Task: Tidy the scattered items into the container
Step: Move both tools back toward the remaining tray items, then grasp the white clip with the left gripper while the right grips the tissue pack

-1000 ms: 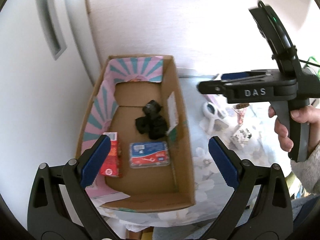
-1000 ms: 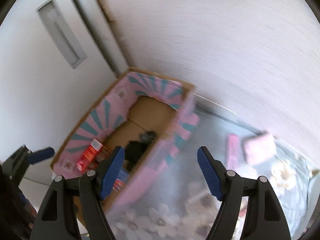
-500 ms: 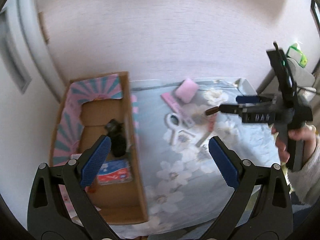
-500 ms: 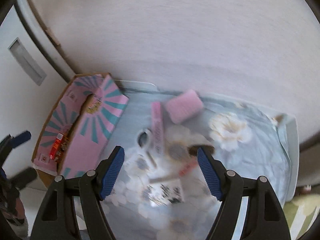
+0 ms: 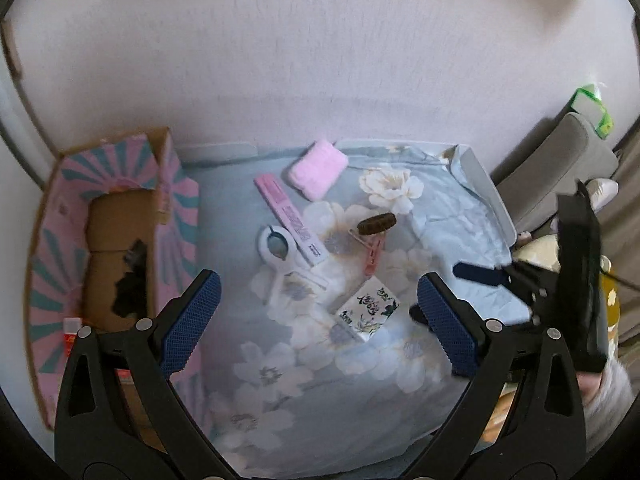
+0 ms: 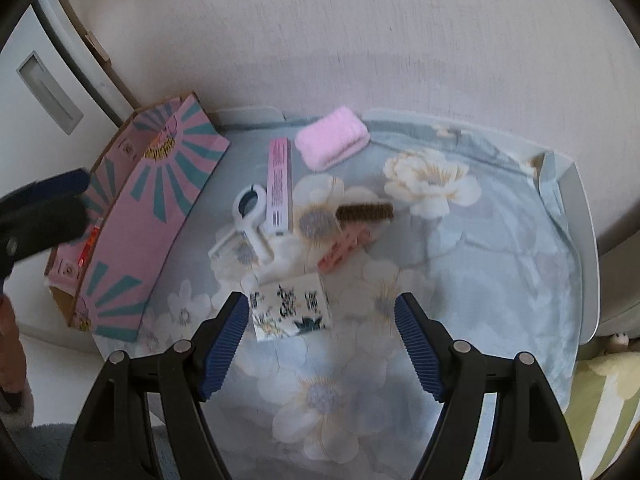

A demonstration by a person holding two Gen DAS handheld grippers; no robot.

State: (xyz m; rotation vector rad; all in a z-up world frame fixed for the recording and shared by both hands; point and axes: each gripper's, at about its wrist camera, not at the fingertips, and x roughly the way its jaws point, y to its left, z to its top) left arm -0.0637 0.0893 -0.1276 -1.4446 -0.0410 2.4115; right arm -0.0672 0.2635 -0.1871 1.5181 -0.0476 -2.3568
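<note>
We hold our right gripper wide apart and empty, low over the counter with its flowery blue cloth. Our left gripper is spread wide too, with nothing in it.

Closest to us sits the little white box with dark painted marks. It lies flat, just in front of our right gripper. It looks like thin card, so we think it is light and may squash. We would pinch it softly on its two long sides.

A bit farther lies the peach clip, and next to it the white clip. Both look hard and smooth, so they may slip. We would take them across the middle.

Past those are the brown brush and the long pink box, which touches the white clip. The long box looks stiff and easy to hold across its thin sides.

Far back lies the pink cloth, near the wall. It looks soft and squishy.

The cardboard box stands at the left edge. It is open on top, with some things already inside.
</note>
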